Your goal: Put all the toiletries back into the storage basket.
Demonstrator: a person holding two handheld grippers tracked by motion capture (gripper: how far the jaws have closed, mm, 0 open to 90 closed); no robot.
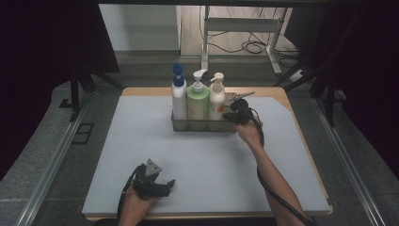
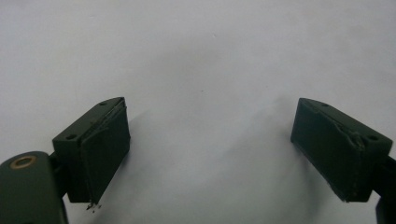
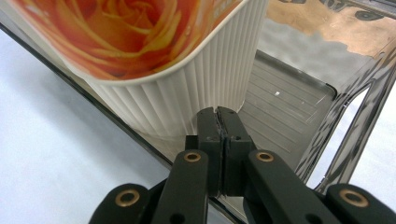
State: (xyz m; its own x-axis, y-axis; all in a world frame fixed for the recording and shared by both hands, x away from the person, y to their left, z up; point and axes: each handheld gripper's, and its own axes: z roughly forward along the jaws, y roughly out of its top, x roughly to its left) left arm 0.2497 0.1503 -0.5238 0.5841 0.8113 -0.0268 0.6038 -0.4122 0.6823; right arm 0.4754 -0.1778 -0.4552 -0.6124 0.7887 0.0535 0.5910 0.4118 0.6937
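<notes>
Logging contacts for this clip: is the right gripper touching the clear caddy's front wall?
Touching. In the right gripper view the right gripper has its jaws shut together over the clear caddy's front wall, beside the cream bottle.

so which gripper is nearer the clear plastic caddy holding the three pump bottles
Right. The right gripper is shut on the clear plastic caddy at its right end; the left gripper sits open near the table's front edge, well away.
</notes>
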